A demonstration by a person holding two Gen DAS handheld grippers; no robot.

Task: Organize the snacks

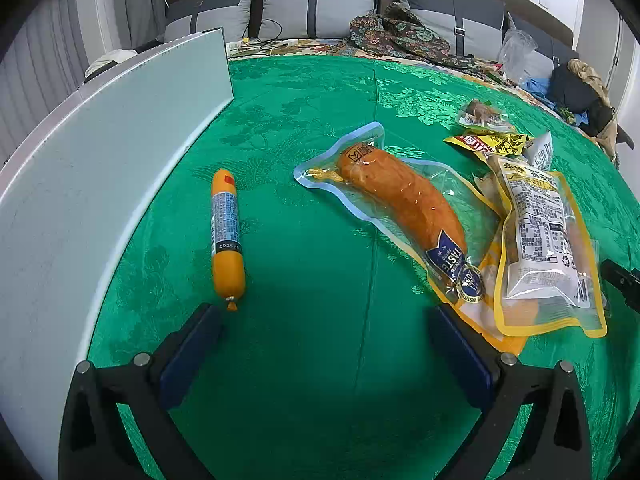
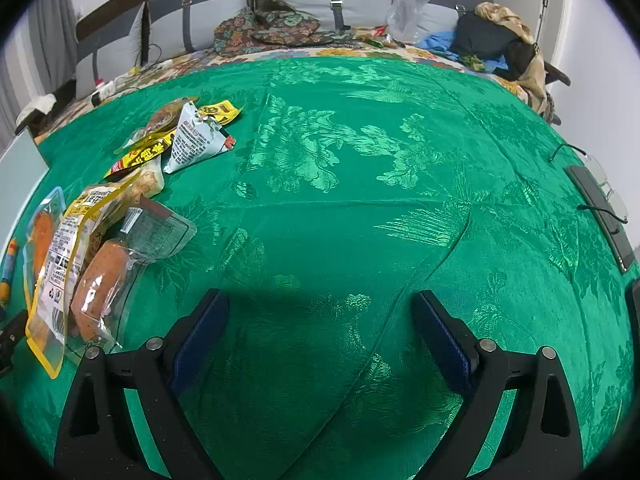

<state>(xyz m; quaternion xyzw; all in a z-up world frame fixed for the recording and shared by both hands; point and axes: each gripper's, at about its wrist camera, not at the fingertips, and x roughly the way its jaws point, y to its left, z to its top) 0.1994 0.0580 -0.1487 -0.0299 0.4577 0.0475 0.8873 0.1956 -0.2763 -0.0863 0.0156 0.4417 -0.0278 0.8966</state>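
My left gripper (image 1: 324, 312) is open and empty above the green tablecloth (image 1: 312, 264). An orange sausage stick (image 1: 227, 236) lies just ahead of its left finger. A vacuum-packed sausage (image 1: 404, 200) lies ahead to the right, beside a yellow-edged pouch (image 1: 540, 252) and small yellow packets (image 1: 490, 142). My right gripper (image 2: 320, 300) is open and empty over bare cloth. The snack pile (image 2: 96, 236) lies to its left, with a silvery triangular packet (image 2: 196, 136) and a clear-wrapped sausage (image 2: 100, 280).
A white-grey box (image 1: 80, 184) stands along the left. A phone (image 2: 600, 208) and glasses (image 2: 608, 188) lie at the right edge. A sofa (image 1: 316, 4) with cushions, cloths and bags runs behind the table.
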